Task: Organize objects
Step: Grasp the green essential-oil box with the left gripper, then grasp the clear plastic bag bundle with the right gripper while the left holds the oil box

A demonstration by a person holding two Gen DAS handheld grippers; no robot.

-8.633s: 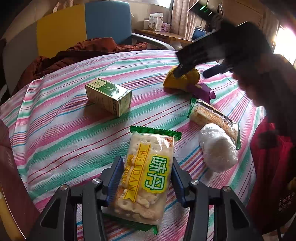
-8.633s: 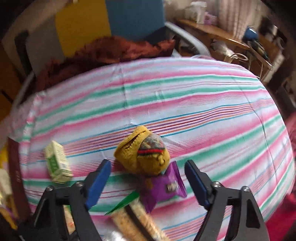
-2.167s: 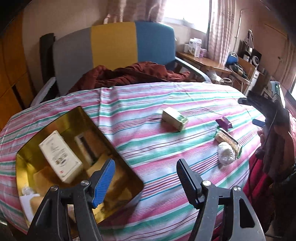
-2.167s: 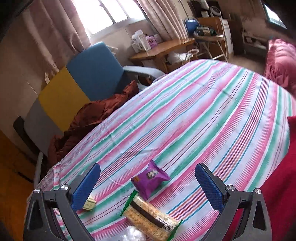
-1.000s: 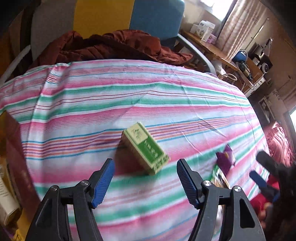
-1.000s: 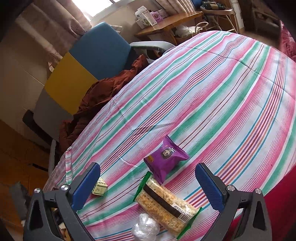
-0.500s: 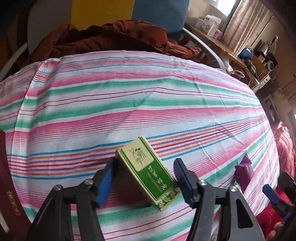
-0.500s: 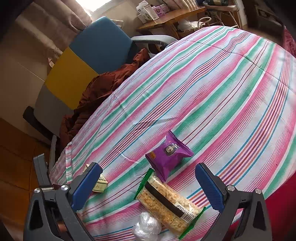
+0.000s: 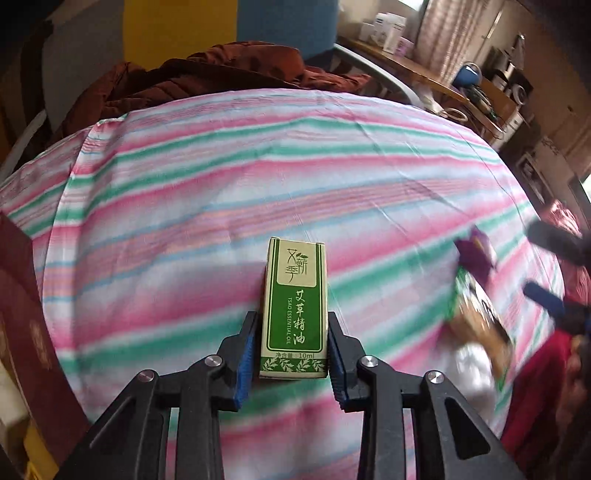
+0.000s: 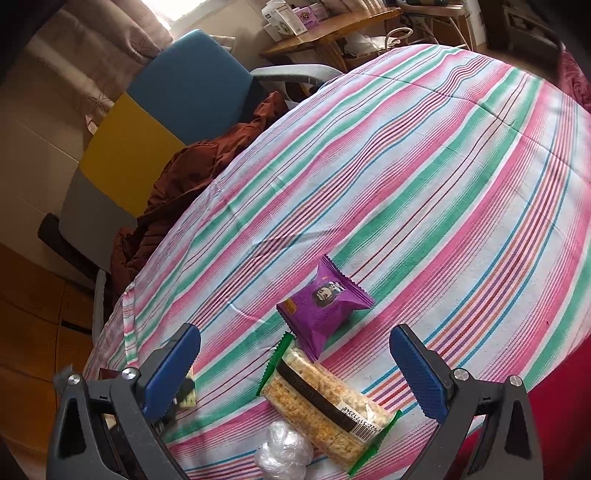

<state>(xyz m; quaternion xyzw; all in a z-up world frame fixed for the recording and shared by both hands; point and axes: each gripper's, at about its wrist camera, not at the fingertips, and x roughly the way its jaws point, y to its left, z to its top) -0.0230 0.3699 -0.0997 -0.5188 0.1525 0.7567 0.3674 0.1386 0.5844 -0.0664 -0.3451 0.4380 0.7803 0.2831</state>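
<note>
My left gripper (image 9: 291, 354) is shut on a green essential oil box (image 9: 295, 310), its blue pads pressed on both long sides; the box rests on the striped tablecloth (image 9: 221, 206). My right gripper (image 10: 295, 365) is open and empty, hovering above a purple snack packet (image 10: 325, 299), a clear cracker pack with green ends (image 10: 325, 402) and a white crumpled plastic ball (image 10: 282, 456). The same snacks show blurred at the right of the left wrist view (image 9: 476, 295). The green box is partly hidden behind my right gripper's left finger (image 10: 173, 369).
A dark red box edge (image 9: 29, 332) stands at the table's left. A brown coat (image 10: 192, 177) lies on a grey, yellow and blue chair (image 10: 147, 122) behind the table. A cluttered wooden desk (image 10: 332, 29) stands at the back.
My left gripper has closed in on the green box and shut on its sides; the box now lies straight between the fingers. My right gripper has stayed open and drifted slightly nearer the snacks.
</note>
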